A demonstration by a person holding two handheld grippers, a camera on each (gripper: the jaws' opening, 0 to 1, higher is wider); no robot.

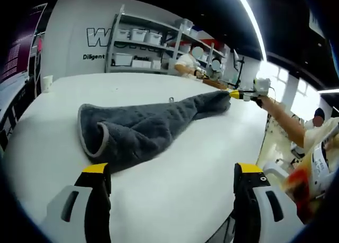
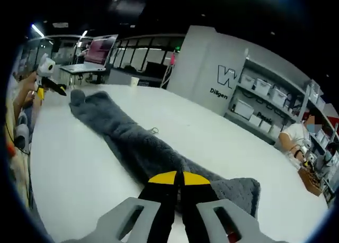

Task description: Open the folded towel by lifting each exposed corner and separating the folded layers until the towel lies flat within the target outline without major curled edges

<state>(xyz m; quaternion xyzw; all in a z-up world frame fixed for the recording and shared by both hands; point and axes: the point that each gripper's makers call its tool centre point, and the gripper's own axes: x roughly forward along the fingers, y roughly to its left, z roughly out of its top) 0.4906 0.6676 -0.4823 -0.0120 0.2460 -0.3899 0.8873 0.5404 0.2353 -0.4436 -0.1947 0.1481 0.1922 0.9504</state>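
Yellow-tipped fingers of the left gripper (image 1: 172, 171) stand wide apart and hold nothing, low over the white counter (image 1: 175, 142) just short of the near end of the towel (image 1: 143, 126). In the right gripper view, the right gripper (image 2: 176, 178) has its fingers pressed together on the towel's opposite end, so the grey cloth runs away from it in a long band.

Task state, as judged: early to middle. The towel is pulled out lengthwise across the counter but remains bunched and rolled along its length. The end near the left gripper is curled over, showing a pale edge. No target outline can be made out. Spreading the layers sideways and flattening the edges remain.

Pose: the person's forearm (image 1: 283, 118) reaches out level across the counter's far side; the left gripper points toward the towel's curled end
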